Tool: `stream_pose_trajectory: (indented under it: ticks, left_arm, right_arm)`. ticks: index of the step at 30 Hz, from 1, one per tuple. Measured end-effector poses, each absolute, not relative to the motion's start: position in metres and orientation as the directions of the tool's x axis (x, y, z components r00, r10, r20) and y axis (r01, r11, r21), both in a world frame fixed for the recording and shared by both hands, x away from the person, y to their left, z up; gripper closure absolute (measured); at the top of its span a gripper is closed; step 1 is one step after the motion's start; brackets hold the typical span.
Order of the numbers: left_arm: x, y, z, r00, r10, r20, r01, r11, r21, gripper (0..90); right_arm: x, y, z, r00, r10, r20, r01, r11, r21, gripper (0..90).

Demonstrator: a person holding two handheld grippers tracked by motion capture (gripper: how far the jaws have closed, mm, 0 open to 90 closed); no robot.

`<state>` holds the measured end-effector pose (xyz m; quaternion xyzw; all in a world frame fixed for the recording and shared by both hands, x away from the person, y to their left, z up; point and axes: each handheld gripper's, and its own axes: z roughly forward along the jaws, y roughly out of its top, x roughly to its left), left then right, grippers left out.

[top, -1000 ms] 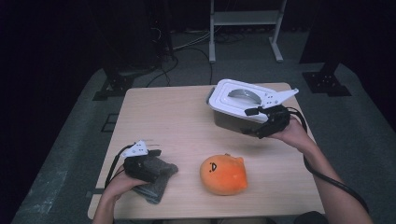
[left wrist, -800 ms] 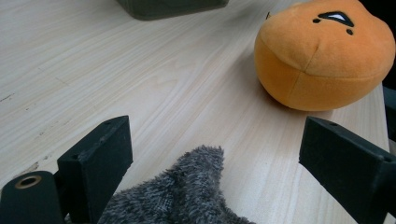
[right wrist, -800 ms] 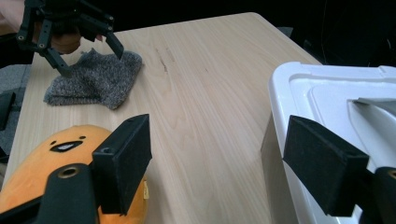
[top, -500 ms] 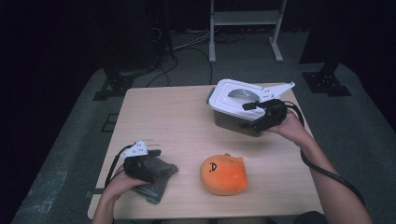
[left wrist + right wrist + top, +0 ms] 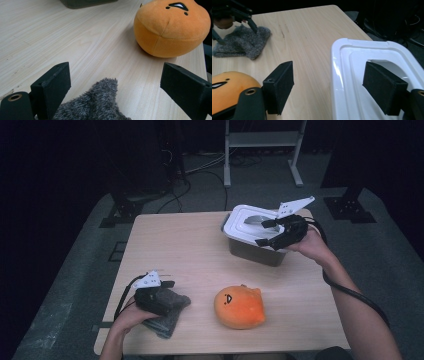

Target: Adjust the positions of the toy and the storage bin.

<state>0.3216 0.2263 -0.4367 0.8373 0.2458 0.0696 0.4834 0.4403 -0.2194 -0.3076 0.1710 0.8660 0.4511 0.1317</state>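
I find my right gripper [image 5: 267, 232] spread wide at the near edge of the white lid [image 5: 250, 220], which sits on the grey container [image 5: 255, 251] at the far right of the bench [image 5: 185, 245]; one jaw stands over the lid's recess, the other outside its rim above bare wood, and neither grips it. My left gripper [image 5: 115, 85] is likewise released, jaws apart, resting over the grey furry cloth [image 5: 167, 312] at the bench's near left corner. The orange plush toy [image 5: 240, 306] lies just beside that cloth, on its right, well apart from the container.
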Motion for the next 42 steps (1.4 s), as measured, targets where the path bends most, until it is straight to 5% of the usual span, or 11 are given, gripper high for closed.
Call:
stream_pose_trajectory:
  ticks: [34, 42]
  left_arm:
    - [0.324, 0.229, -0.438, 0.857, 0.496, -0.14, 0.365, -0.393, 0.844, 7.5]
    - [0.324, 0.228, -0.439, 0.856, 0.495, -0.147, 0.371, -0.392, 0.842, 7.5]
  right_arm:
    - [0.515, -0.24, -0.323, -0.874, 0.485, -0.036, 0.247, 0.507, 0.826, 29.6]
    - [0.523, -0.242, -0.332, -0.863, 0.505, -0.029, 0.269, 0.506, 0.82, 43.5]
